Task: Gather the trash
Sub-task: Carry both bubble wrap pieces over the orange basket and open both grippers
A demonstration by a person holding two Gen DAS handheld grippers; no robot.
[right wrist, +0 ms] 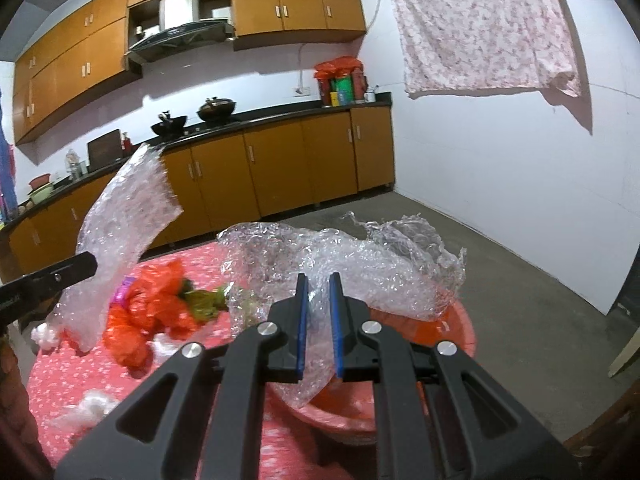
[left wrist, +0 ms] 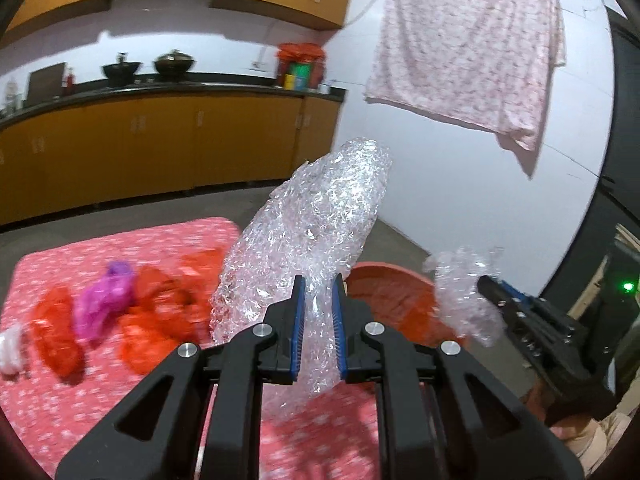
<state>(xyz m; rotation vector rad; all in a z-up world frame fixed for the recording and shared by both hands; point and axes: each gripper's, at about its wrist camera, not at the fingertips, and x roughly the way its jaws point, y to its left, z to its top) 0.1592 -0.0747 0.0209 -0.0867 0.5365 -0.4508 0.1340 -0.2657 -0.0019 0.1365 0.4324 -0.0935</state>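
My left gripper (left wrist: 319, 285) is shut on a long piece of clear bubble wrap (left wrist: 312, 224) and holds it up above the table. In the right wrist view that gripper (right wrist: 89, 265) comes in from the left with its bubble wrap (right wrist: 124, 220) hanging from the tip. My right gripper (right wrist: 318, 280) is shut on a second, crumpled sheet of bubble wrap (right wrist: 368, 260) just over a red basin (right wrist: 464, 332). The left wrist view shows the right gripper (left wrist: 486, 282) with its wrap (left wrist: 464, 296) beside the basin (left wrist: 392, 292).
The table has a pink floral cloth (left wrist: 80, 400). On it lie orange plastic bags (right wrist: 148, 308), a purple bag (left wrist: 104, 300), a green scrap (right wrist: 204, 300) and white wads (right wrist: 92, 404). Kitchen cabinets (right wrist: 280, 168) stand behind; a pink cloth (left wrist: 472, 48) hangs on the wall.
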